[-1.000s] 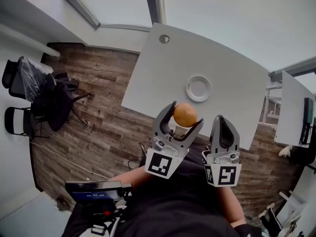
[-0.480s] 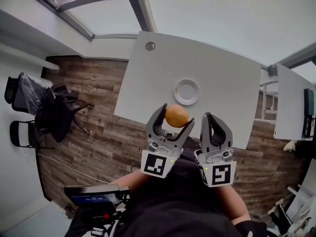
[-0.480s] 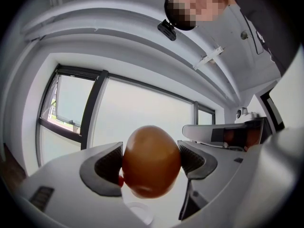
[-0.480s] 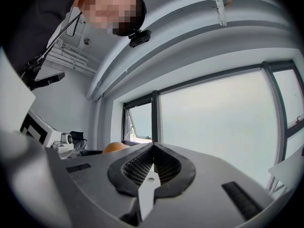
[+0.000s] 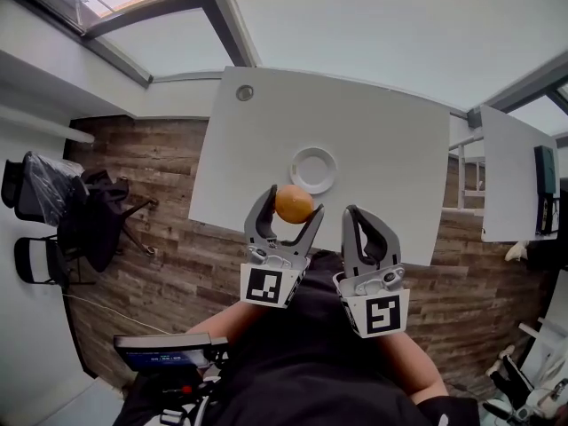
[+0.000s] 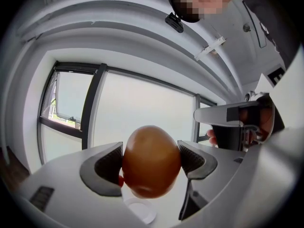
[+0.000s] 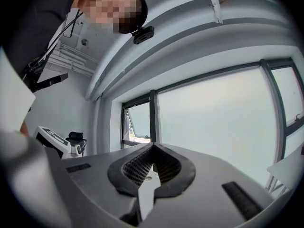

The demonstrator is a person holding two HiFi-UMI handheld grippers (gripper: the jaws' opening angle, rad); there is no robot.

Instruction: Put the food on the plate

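An orange round food item point(image 5: 294, 204) is clamped between the jaws of my left gripper point(image 5: 286, 211), held in the air near the front edge of the white table point(image 5: 382, 149). In the left gripper view the food point(image 6: 151, 161) fills the gap between both pads. A small white plate point(image 5: 313, 169) lies on the table just beyond the food; its rim point(image 6: 140, 210) shows below the food. My right gripper point(image 5: 366, 230) hovers to the right, shut with nothing in it point(image 7: 151, 170).
The table has a round cable hole point(image 5: 245, 92) at its far left corner. Wooden floor point(image 5: 169, 202) lies left of the table, with black chairs point(image 5: 84, 211) there. A second white desk point(image 5: 513, 185) with a monitor stands at the right.
Both grippers and the food shifted left and slightly up in the head view, and the plate now lies closer to the food. Both grips are unchanged.
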